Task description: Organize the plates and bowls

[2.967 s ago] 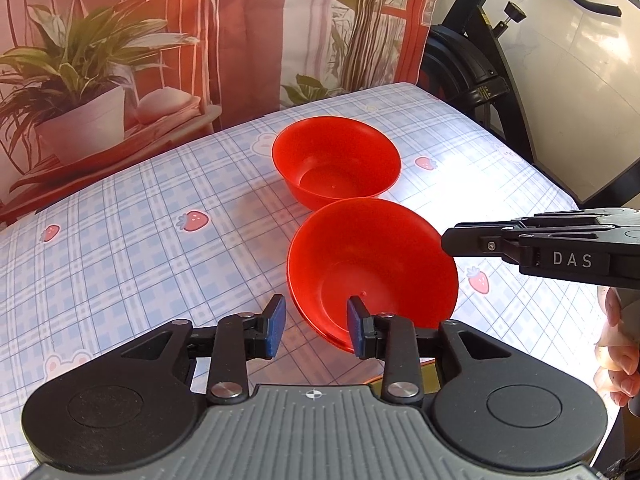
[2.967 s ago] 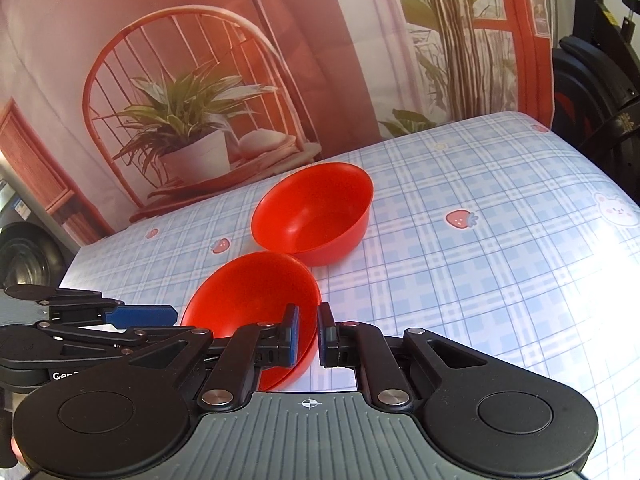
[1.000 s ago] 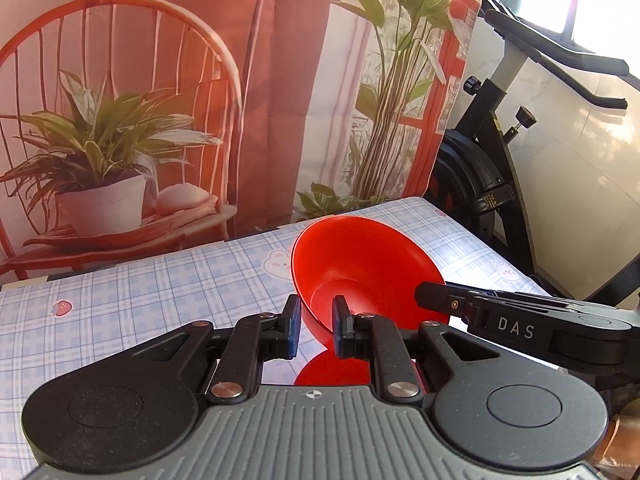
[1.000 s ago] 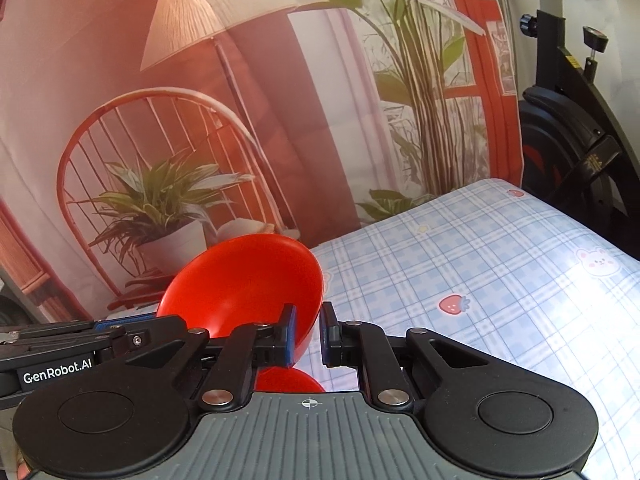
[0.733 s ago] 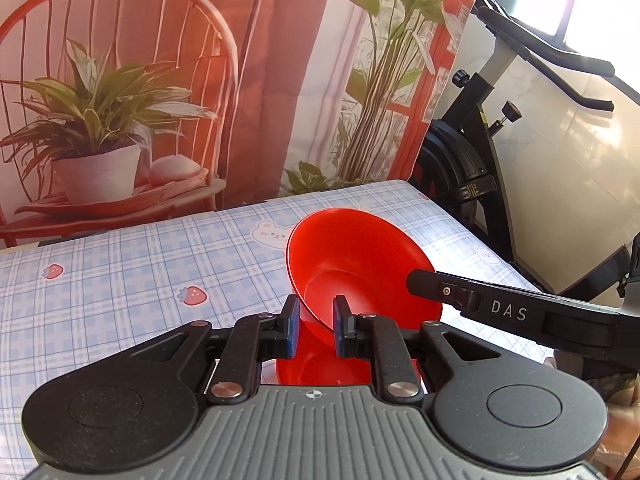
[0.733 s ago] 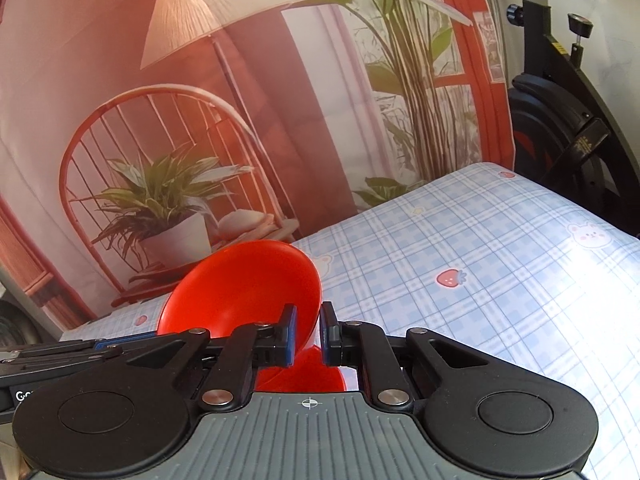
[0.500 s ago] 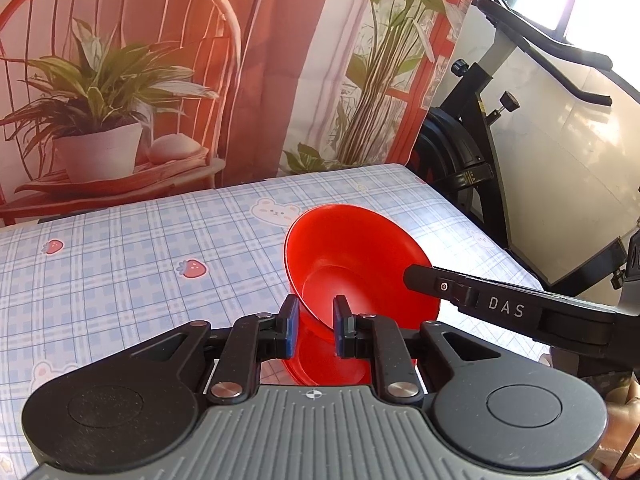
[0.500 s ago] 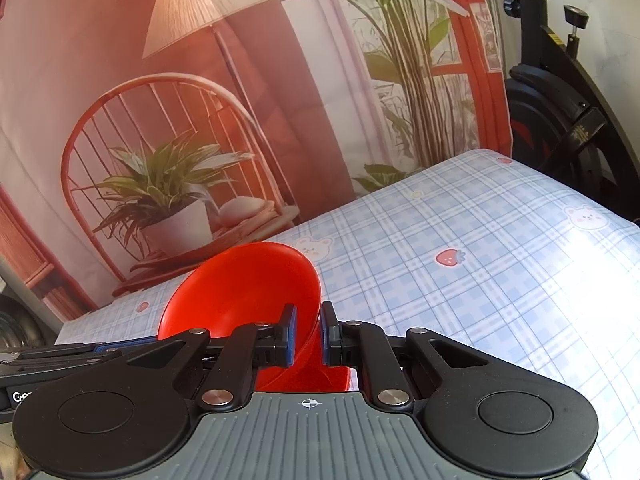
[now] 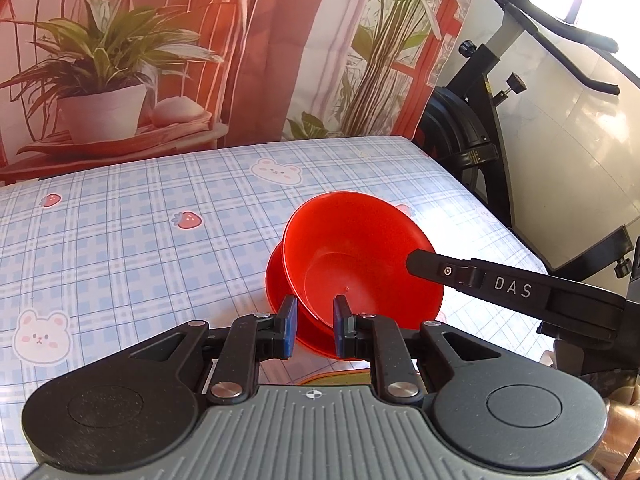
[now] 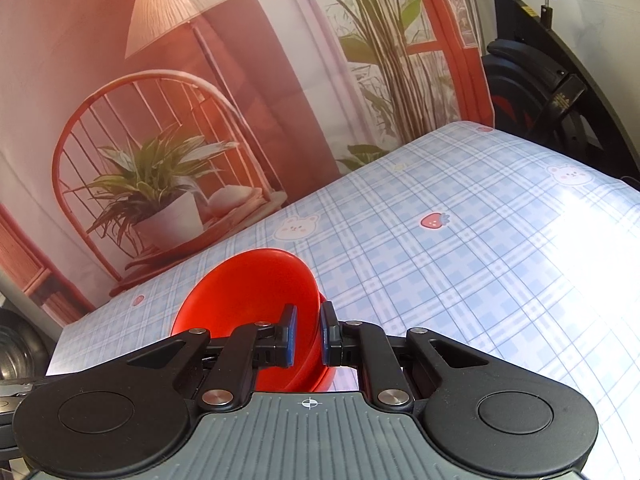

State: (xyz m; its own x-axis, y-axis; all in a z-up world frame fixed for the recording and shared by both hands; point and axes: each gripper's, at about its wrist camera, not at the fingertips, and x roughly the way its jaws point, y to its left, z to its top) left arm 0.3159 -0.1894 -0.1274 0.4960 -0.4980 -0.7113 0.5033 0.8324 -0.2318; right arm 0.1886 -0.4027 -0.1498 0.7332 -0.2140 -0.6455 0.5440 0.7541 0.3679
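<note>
Two red bowls are on a blue checked tablecloth (image 9: 120, 248). The upper red bowl (image 9: 360, 264) is tilted and lies partly inside the lower red bowl (image 9: 276, 292), whose rim shows to its left; I cannot tell whether they touch. My left gripper (image 9: 315, 320) is shut on the upper bowl's near rim. My right gripper (image 9: 416, 260) reaches in from the right and pinches the opposite rim. In the right wrist view, the right gripper (image 10: 308, 332) is shut on the wall of the upper bowl (image 10: 248, 300).
An exercise bike (image 9: 476, 128) stands past the table's right edge. A printed backdrop (image 9: 120, 60) with a plant and chair hangs behind the far edge. Something orange-rimmed (image 9: 332, 376) peeks out under my left fingers. Open cloth lies to the left (image 9: 100, 280) and far right (image 10: 500, 260).
Both grippers have carried the upper bowl down and forward, from high above the table into the lower bowl. Both grips have stayed shut on its rim.
</note>
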